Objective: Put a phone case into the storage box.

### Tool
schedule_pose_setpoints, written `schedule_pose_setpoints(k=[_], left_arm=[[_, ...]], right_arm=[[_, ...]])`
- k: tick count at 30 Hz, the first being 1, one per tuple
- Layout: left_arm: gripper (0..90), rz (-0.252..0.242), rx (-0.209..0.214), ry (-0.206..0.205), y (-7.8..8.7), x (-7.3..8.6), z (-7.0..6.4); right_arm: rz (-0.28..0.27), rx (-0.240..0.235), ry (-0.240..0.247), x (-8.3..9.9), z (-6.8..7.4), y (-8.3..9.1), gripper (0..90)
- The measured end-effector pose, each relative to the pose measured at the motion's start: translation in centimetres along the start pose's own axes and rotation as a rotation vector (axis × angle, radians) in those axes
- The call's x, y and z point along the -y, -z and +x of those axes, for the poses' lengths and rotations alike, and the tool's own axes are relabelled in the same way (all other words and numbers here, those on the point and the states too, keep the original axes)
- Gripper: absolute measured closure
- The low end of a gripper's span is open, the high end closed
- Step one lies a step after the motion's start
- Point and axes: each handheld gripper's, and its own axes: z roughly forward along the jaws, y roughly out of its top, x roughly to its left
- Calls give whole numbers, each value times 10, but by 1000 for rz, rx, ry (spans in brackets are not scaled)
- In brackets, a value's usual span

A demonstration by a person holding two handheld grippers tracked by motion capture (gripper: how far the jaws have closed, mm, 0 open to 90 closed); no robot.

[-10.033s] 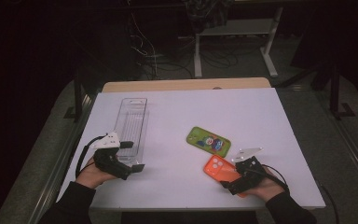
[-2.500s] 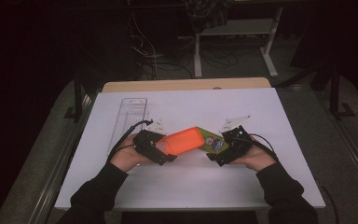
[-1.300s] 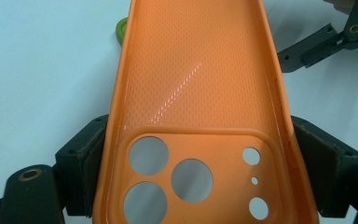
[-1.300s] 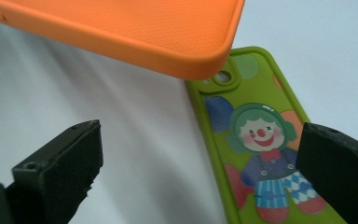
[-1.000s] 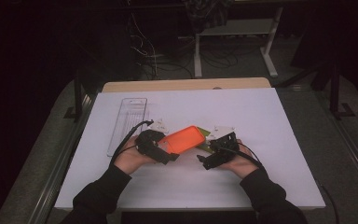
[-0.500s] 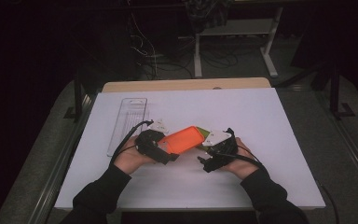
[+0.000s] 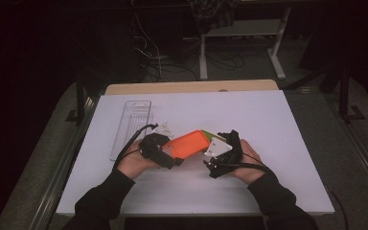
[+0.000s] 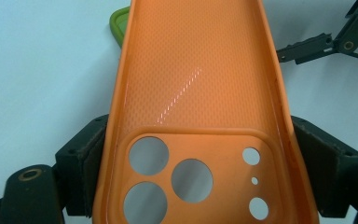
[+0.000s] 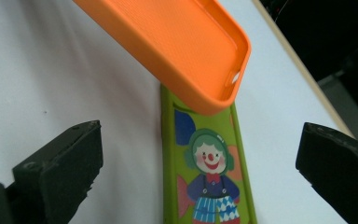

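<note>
My left gripper [image 7: 170, 154] is shut on the camera end of an orange phone case [image 7: 188, 143], which it holds tilted above the table. In the left gripper view the orange phone case [image 8: 196, 107] lies hollow side up between both black pads [image 8: 91, 161]. Beneath its far end a green phone case [image 9: 209, 177] printed with a clown lies flat on the white table; a corner of the green case [image 7: 215, 137] peeks out in the high view. My right gripper [image 7: 216, 152] stands open just right of the orange case, its jaws wide on either side of the green one.
A clear plastic tray [image 7: 132, 125] lies on the white table top [image 7: 268, 124] at the left, behind my left hand. Dark floor with cables and a metal stand lies beyond the table's far wooden edge [image 7: 191, 87].
Ten seconds ago the orange case was at the right gripper; now the left gripper holds it over the green case. In the last second the right gripper shifted slightly, staying open.
</note>
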Motion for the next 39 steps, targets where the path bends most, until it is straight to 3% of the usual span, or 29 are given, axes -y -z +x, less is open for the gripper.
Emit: schedule_pose_setpoints(k=[7, 8, 10, 11, 21, 26, 32, 33, 39], left_arm=[[159, 3, -1, -20, -1, 0, 1], [159, -17, 1, 8, -2, 0, -1], [159, -20, 2, 20, -2, 0, -2], [159, -25, 3, 35, -3, 0, -3], [159, -13, 6, 27, -3, 0, -3], [159, -14, 11, 43, -4, 0, -5], [159, 7, 8, 18, -3, 0, -3], [159, 8, 10, 20, -3, 0, -3], [159, -3, 11, 33, -4, 1, -4]], right_arm=[[-9, 55, 87, -2, 5, 2, 0], [-11, 55, 88, -2, 6, 2, 0], [-7, 72, 126, -3, 7, 2, 0], [-2, 84, 178, -2, 6, 3, 0], [-6, 148, 322, -5, 14, 3, 0], [-7, 177, 401, -6, 18, 3, 0], [-18, 234, 469, -6, 24, 3, 0], [-27, 248, 466, -6, 26, 3, 0], [-42, 305, 555, -6, 36, 2, 2]])
